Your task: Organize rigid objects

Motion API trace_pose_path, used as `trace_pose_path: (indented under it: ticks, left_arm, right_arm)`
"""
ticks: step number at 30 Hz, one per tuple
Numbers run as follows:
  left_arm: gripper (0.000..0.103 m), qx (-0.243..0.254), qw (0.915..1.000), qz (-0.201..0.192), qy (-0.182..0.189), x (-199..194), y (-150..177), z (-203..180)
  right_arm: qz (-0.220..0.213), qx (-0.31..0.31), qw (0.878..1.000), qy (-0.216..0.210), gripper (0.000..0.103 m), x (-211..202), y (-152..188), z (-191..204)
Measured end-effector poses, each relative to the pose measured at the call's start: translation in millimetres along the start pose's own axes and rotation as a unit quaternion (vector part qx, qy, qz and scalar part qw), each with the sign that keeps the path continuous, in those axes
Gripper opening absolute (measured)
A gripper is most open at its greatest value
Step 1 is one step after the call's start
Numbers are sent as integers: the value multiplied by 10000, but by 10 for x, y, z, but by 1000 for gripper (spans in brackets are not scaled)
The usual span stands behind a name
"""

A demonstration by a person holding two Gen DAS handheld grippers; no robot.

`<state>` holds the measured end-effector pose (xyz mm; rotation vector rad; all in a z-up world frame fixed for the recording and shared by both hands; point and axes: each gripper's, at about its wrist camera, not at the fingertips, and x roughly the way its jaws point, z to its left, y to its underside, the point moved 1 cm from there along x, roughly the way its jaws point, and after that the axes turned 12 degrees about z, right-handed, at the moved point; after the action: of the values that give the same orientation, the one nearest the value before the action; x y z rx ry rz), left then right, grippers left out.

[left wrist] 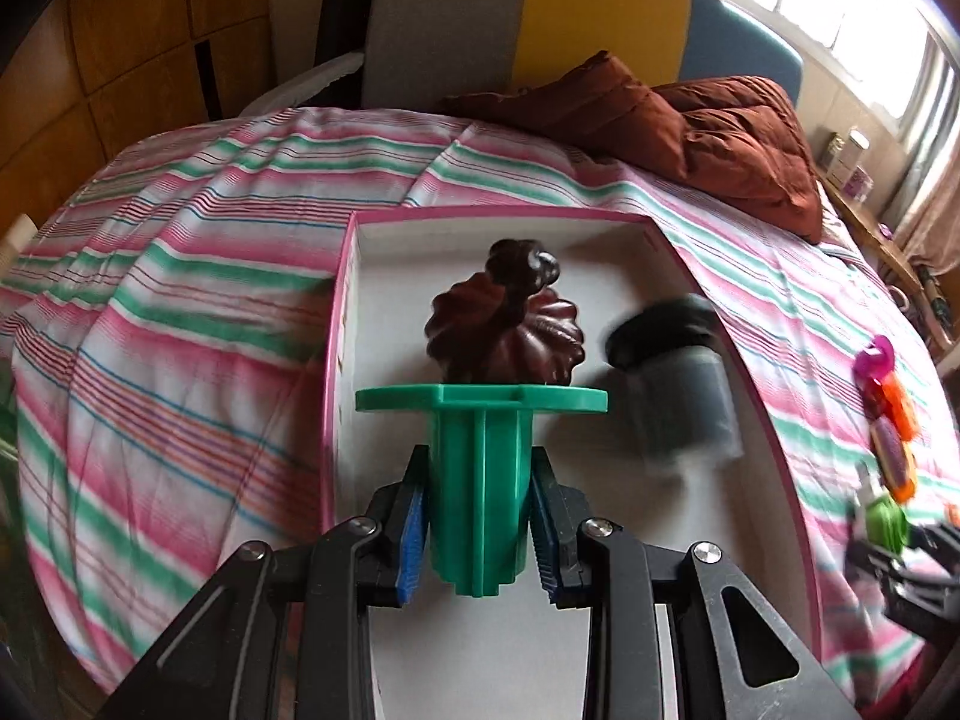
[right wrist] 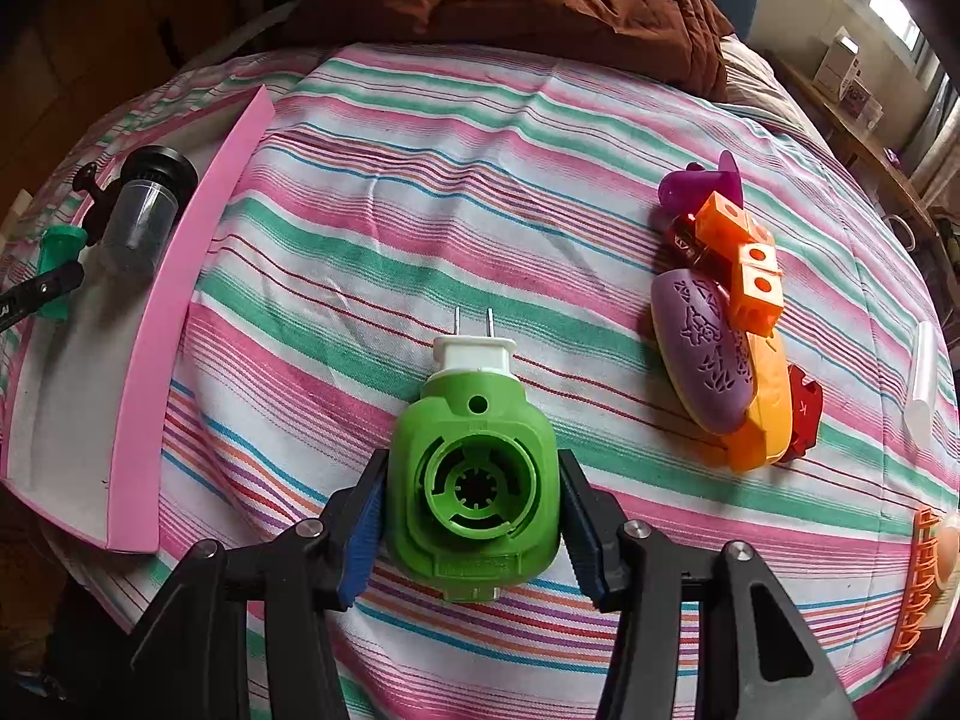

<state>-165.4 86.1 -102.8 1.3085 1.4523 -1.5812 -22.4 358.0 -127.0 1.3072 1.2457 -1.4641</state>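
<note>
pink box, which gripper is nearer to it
Left. The left gripper, shut on the green spool, is over the pink box. The right gripper, around the green plug-in, is beside the box.

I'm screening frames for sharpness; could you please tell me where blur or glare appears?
Left wrist view: the clear cylindrical jar with black cap is smeared, and the window blows out. Right wrist view: the green plastic plug-in device looks sharp; edges bend with fisheye.
</note>
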Motion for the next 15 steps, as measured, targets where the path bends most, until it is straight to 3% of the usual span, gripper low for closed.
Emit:
trace_pose_path:
  ticks: [9,15]
  left_arm:
    - [32,-37,10000,-72,45,-46,32,44]
    - [40,-34,9997,-224,16,-177,180,55]
  right_arm:
    - [-4,-22,10000,42,53,25,-43,-15]
    - [-6,-21,10000,44,53,25,-44,-16]
